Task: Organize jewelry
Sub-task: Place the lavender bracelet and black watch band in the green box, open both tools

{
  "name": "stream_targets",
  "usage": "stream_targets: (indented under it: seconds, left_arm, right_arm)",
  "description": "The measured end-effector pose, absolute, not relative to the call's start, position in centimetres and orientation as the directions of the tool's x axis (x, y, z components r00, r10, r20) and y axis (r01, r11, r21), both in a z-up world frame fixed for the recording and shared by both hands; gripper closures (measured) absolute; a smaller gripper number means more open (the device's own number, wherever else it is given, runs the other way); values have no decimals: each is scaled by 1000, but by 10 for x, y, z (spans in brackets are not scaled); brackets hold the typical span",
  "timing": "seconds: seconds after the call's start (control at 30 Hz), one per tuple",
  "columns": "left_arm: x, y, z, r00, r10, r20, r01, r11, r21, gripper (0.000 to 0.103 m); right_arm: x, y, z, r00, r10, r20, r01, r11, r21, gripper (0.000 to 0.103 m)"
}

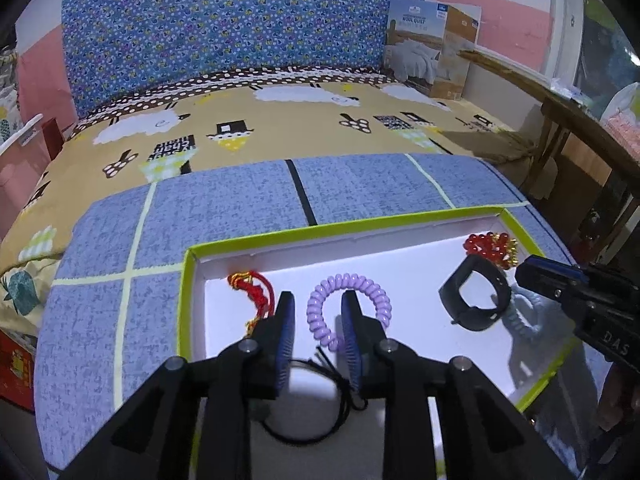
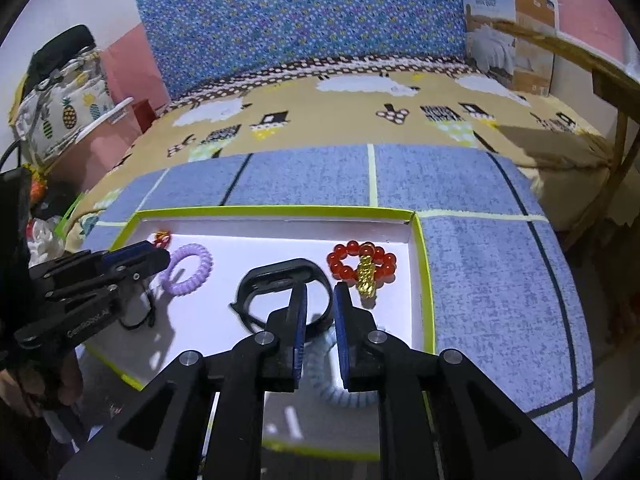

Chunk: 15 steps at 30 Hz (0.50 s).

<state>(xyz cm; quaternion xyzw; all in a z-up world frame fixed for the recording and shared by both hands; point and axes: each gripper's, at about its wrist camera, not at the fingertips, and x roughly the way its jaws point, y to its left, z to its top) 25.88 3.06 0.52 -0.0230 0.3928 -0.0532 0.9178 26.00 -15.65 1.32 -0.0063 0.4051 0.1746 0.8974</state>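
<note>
A white tray with a green rim (image 1: 340, 227) (image 2: 280, 211) sits on a blue mat. In it lie a red cord bracelet (image 1: 256, 288), a purple coil band (image 1: 348, 304) (image 2: 188, 268), a black hair tie (image 1: 320, 400), a black wristband (image 1: 476, 292) (image 2: 280, 292), a red bead bracelet with a gold charm (image 1: 492, 248) (image 2: 360, 264) and a pale blue coil band (image 1: 524, 316) (image 2: 340, 384). My left gripper (image 1: 318, 300) is open above the purple coil band and hair tie. My right gripper (image 2: 320, 292) is open over the wristband and pale blue coil.
The blue mat (image 1: 240, 200) lies on a bed with a yellow sheep-print sheet (image 1: 280, 120). A blue floral headboard cushion (image 1: 224, 20) and a quilt box (image 1: 432, 48) stand behind. A wooden frame (image 1: 560, 120) is at the right.
</note>
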Motion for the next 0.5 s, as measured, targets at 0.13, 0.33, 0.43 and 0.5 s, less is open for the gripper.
stream_targets:
  seconds: [0.13,0.33,0.43,0.5]
  left_arm:
    - [237,37,15,709,-127,-694,77,992,-103,77]
    - [194,43,29,758,-115,-642,66,993,-100,77]
    - [173,44,35,770,-121,-626,74,992,-101,77]
    - [162,42,37,767,-122,-630,83,992,-91,77]
  right_arm:
    - [237,-162,24,632,335,-699,-343,930,135,89]
    - [196,-173,35,659,356,-662,-371,920,126,89]
    - [177,-181,36,661,362,-657,-370,919,135,89]
    - [166,-186,34,656,358,-664,-366,921,134,89]
